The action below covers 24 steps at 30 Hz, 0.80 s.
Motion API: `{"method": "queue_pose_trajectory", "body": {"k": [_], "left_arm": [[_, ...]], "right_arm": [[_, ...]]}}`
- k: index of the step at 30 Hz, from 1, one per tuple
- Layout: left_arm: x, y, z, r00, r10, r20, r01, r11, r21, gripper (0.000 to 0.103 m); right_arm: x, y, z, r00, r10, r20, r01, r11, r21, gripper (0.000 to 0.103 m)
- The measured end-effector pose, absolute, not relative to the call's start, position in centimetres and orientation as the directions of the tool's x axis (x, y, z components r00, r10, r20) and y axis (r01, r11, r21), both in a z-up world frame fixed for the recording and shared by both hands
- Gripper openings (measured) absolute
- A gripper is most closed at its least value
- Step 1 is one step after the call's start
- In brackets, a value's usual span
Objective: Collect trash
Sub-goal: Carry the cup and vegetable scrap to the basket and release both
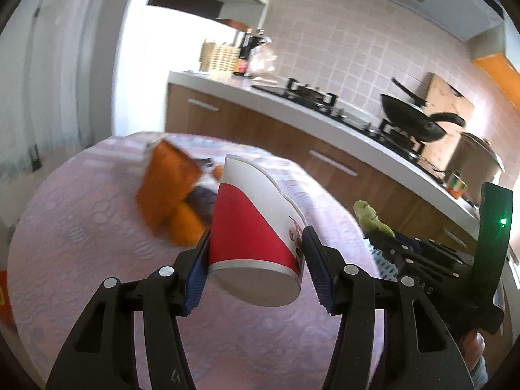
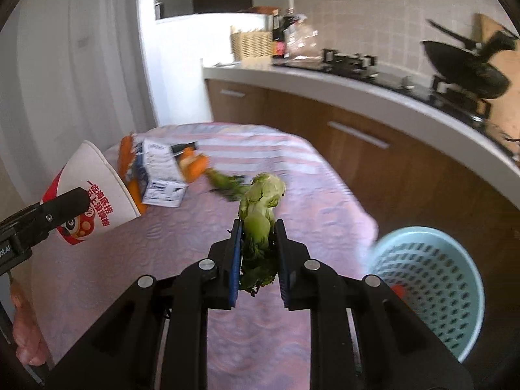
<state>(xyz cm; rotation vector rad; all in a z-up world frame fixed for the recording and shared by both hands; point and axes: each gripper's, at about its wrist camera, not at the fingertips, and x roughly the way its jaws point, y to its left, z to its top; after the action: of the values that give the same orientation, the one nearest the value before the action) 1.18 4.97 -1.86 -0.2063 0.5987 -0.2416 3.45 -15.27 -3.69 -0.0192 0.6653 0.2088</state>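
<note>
Cup clamped in L gripper, blue pads on both sides near its base. Long axis runs away from cam, tilted; flat bottom faces the lens, mouth points off toward the far table edge. Held above the cloth, not touching it. Red/white print, rim dented.

R gripper squeezed narrow on lettuce; stalk stands roughly upright between the pads, pale stem end up, dark leafy end hanging below. Also off the table.

L view only: R gripper seen from the side at right, green LED lit, lettuce tip poking up; orange carton behind cup, blurred.

R view only: blue basket low at right, beside table edge, small red bit inside. Carton's white face, orange peel, more greens on cloth. Cup at left w/ mascot print, mouth up and away.

Both: counter, stove, wok behind.
</note>
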Motion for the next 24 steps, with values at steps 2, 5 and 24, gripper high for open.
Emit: {"method": "queue_pose_trajectory", "body": {"k": [2,5,24], "left_arm": [[1.3,3.6,-1.5,0.797,-0.298,-0.526,0.188,0.949,-0.254,0.053],[1.5,1.0,-1.1,0.79,-0.324,-0.521,0.232,0.944,-0.236,0.053],[4.9,-17.5,-3.7,0.617,-0.501,-0.607,0.506,0.843,-0.182,0.053]], "right_arm": [[3.0,-16.7,-3.2,0.778,0.167,-0.606,-0.173,0.984,0.048,0.017],[2.1,-19.6,-2.3,0.798,0.131,-0.588,-0.125,0.991,0.051,0.017],[-0.6,-35.9,-6.2,0.737,-0.057,-0.673,0.2,0.97,0.137,0.017]]}}
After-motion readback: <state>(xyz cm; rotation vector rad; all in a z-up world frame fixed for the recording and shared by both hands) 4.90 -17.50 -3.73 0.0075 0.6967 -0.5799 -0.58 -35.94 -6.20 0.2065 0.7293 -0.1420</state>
